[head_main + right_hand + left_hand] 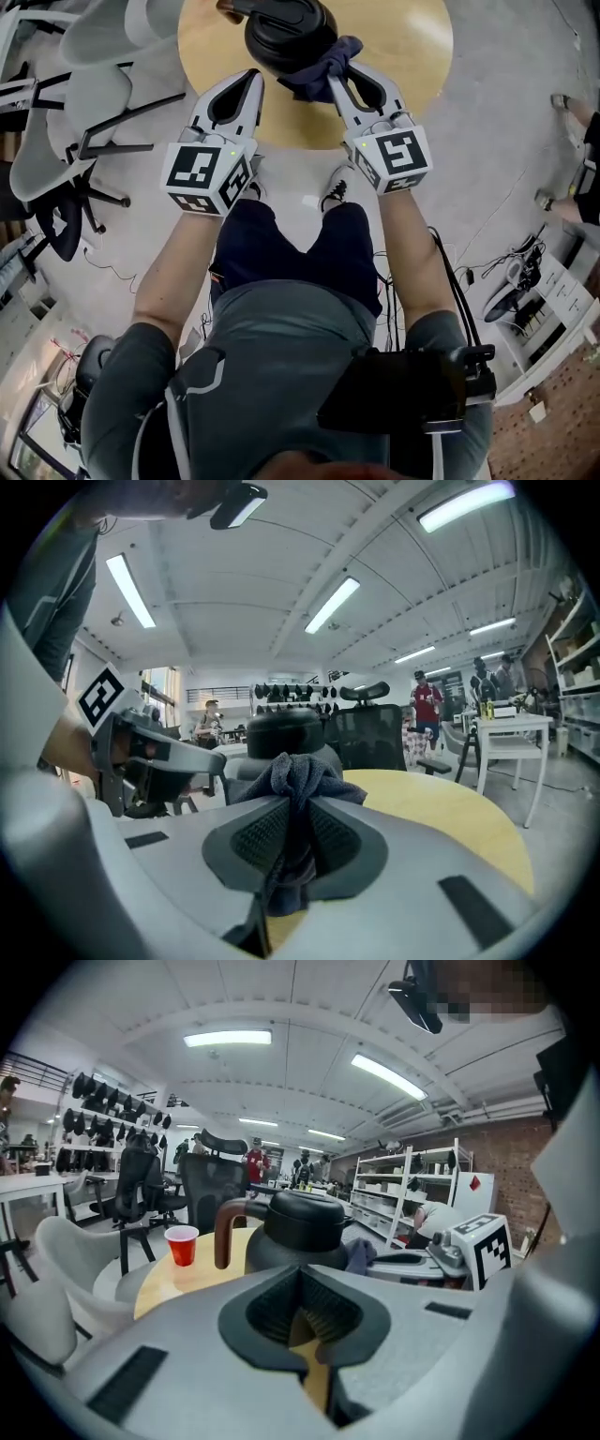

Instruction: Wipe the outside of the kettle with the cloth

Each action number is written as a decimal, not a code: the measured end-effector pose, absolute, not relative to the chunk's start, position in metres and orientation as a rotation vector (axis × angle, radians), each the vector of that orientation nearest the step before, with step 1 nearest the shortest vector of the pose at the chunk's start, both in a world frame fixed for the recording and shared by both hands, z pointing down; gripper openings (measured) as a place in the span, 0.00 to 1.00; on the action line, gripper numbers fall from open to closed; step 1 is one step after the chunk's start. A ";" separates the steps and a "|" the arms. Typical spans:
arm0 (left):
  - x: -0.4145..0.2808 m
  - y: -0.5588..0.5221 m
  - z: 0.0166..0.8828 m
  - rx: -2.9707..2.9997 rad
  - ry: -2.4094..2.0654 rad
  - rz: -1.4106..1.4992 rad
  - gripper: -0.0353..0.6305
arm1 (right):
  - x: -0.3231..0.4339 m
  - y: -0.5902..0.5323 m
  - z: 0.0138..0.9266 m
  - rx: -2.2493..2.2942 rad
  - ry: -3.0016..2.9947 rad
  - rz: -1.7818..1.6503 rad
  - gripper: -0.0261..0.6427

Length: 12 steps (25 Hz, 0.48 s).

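1 kettle (286, 33), 1 cloth (323, 70), 1 cup (182, 1244)

Kettle (286, 33) — dark grey body, domed black lid, brown handle. Stands upright near the edge of the round yellow table (412, 47). Cloth (323, 67) — dark blue-grey, bunched. Sits pinched between the closed jaws of the right gripper (349, 82); presses against the kettle's side, away from the handle.
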<state>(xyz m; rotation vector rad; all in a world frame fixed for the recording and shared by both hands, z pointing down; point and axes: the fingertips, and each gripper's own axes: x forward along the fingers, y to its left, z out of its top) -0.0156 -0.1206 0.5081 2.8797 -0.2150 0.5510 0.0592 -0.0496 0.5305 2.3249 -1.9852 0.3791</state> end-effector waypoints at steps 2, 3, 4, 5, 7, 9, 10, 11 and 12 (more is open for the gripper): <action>-0.015 -0.120 0.514 2.878 -0.220 0.550 0.07 | 0.062 -0.051 0.554 2.299 -1.959 0.433 0.14; -0.015 -0.121 0.516 2.878 -0.223 0.550 0.07 | 0.062 -0.053 0.566 2.283 -1.949 0.458 0.14; -0.016 -0.121 0.519 2.877 -0.225 0.552 0.07 | 0.061 -0.055 0.577 2.270 -1.944 0.478 0.14; -0.017 -0.121 0.521 2.877 -0.226 0.555 0.07 | 0.059 -0.057 0.585 2.262 -1.943 0.493 0.14; -0.018 -0.120 0.525 2.879 -0.227 0.562 0.07 | 0.058 -0.060 0.598 2.251 -1.938 0.515 0.14; -0.017 -0.118 0.527 2.880 -0.226 0.564 0.07 | 0.060 -0.060 0.609 2.232 -1.923 0.543 0.14; -0.018 -0.117 0.527 2.881 -0.228 0.566 0.07 | 0.060 -0.060 0.614 2.217 -1.917 0.565 0.14; -0.018 -0.115 0.527 2.881 -0.232 0.569 0.07 | 0.060 -0.060 0.619 2.201 -1.914 0.588 0.14; -0.019 -0.114 0.527 2.882 -0.237 0.571 0.07 | 0.060 -0.060 0.623 2.185 -1.915 0.612 0.14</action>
